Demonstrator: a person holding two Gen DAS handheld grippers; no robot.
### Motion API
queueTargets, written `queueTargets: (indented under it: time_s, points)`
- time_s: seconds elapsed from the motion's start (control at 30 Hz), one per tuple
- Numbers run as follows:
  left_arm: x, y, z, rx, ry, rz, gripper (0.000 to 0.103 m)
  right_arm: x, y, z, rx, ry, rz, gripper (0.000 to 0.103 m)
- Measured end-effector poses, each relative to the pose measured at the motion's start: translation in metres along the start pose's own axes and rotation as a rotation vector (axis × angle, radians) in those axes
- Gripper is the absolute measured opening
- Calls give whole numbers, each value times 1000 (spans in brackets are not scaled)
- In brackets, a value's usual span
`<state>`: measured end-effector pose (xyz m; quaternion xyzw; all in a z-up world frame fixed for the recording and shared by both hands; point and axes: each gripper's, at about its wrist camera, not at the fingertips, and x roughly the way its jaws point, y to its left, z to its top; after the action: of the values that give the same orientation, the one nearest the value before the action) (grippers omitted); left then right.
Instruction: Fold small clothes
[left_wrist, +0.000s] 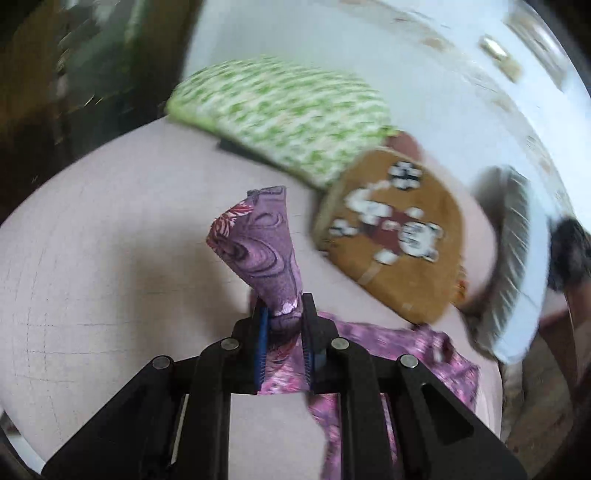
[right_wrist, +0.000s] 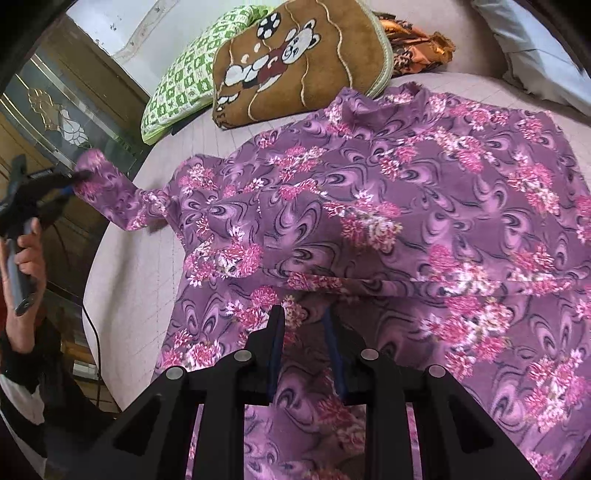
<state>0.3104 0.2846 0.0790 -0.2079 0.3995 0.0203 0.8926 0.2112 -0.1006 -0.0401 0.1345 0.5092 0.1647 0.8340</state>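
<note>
Pink bed sheet (right_wrist: 122, 280) with a faint grid is the work surface. The purple floral garment (right_wrist: 388, 206) lies spread over most of it, body roughly flat with some ridges across the middle. Behind it a brown bear cushion (right_wrist: 295, 59) overlaps a green-checked pillow (right_wrist: 177, 85), both near the collar end, so the fold room there is tight.

Sleeve (right_wrist: 114, 192) is lifted off the sheet, stretched out to the side. Left gripper (left_wrist: 284, 321) has its jaws clamped on the sleeve cuff (left_wrist: 255, 240), fabric bunched between the blue pads, cuff end sticking out beyond the tips. Right gripper (right_wrist: 306, 325) sits low on the garment's middle; jaws stand a little apart with a ridge of cloth between them, and whether the pads press it I cannot tell.

Likely step: fold the sleeve in over the body. To do well: keep the sleeve taut, carry it across toward the chest, lay it flat. The right should pin the body so it doesn't drag. Release only once the cuff lies on cloth.
</note>
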Motion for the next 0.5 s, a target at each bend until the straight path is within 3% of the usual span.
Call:
queueTargets:
  time_s: [0.27, 0.5]
  points:
    - [-19, -120, -28, 236, -12, -101, 13, -31, -23, -11, 35, -45, -16, 25]
    - [33, -227, -88, 363, 123, -178, 13, -58, -67, -27, 108, -72, -34, 25]
